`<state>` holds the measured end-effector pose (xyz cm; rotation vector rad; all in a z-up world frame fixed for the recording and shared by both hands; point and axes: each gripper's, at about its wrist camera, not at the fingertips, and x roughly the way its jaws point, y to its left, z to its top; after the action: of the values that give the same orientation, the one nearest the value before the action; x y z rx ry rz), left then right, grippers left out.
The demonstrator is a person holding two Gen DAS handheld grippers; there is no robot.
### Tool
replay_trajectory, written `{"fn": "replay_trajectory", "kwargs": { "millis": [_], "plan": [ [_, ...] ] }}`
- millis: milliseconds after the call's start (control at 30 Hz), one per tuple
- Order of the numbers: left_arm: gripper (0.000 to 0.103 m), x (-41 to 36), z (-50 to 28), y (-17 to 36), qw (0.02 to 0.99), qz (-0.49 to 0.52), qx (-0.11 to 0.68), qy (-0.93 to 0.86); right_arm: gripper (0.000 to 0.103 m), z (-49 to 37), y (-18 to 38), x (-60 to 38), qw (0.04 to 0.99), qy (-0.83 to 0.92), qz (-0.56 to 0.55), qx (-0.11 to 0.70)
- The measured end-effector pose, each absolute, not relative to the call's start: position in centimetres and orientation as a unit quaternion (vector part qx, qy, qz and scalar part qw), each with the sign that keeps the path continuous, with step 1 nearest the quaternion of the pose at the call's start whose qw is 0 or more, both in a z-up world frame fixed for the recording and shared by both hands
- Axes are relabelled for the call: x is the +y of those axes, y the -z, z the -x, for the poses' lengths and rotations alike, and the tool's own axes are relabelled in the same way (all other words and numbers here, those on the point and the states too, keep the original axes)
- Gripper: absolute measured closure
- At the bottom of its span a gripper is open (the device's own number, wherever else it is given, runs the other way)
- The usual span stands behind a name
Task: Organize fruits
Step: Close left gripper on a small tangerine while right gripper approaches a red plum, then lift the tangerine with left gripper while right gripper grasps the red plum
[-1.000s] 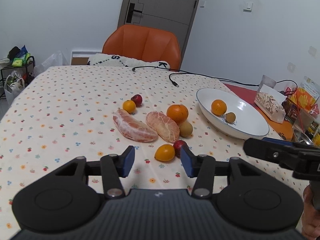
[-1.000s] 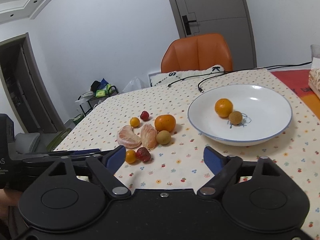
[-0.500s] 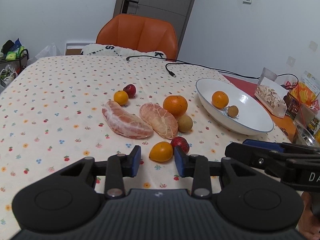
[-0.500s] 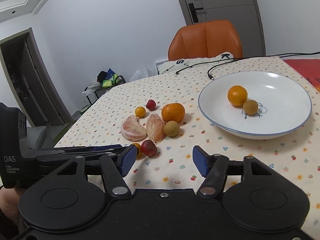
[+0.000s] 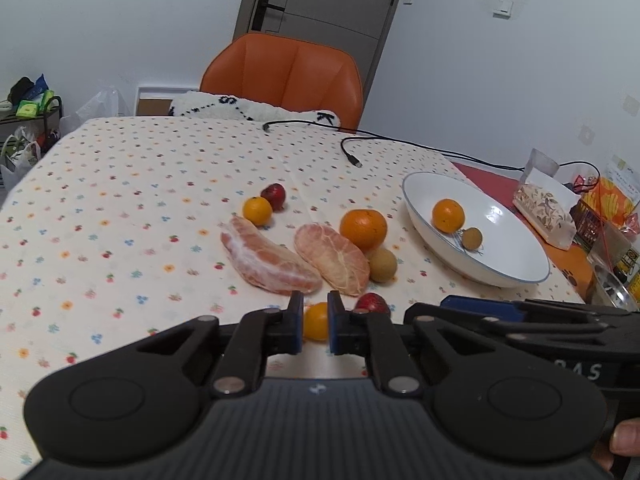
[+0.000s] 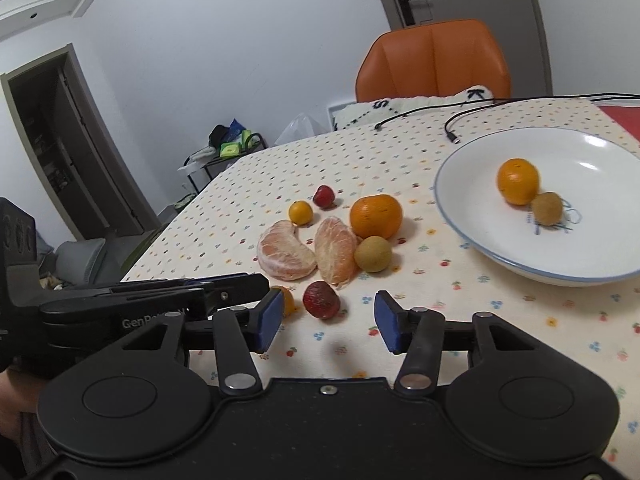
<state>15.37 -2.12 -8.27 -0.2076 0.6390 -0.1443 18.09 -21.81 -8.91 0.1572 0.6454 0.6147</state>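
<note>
My left gripper is shut on a small orange kumquat that rests low on the floral tablecloth. A dark red fruit lies just right of it. My right gripper stands open, and that red fruit sits just ahead of the gap between its fingers. Beyond lie two peeled citrus segments, a large orange, a brown round fruit, another kumquat and a second red fruit. The white plate holds an orange and a brown fruit.
A black cable trails across the far side of the table in front of an orange chair. Snack bags crowd the right edge beyond the plate. The two grippers sit close side by side near the front edge.
The left gripper moved forward and down and its fingers shut on the near kumquat. The right gripper came closer to the red fruit and narrowed a little while staying open.
</note>
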Motion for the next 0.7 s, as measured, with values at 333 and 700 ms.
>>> {"fn": "replay_trajectory", "kwargs": {
  "millis": [333,700],
  "plan": [
    [0.089,-1.0,-15.5,8.1,0.938,0.109,0.325,0.053,0.061,-19.3,9.6,-20.8,0.892,-0.304,-0.072,0.328],
    [0.066,-1.5,-15.2,7.6,0.935,0.108,0.331,0.063,0.081,-19.8,10.1,-21.4,0.886,-0.308,-0.086,0.336]
  ]
}}
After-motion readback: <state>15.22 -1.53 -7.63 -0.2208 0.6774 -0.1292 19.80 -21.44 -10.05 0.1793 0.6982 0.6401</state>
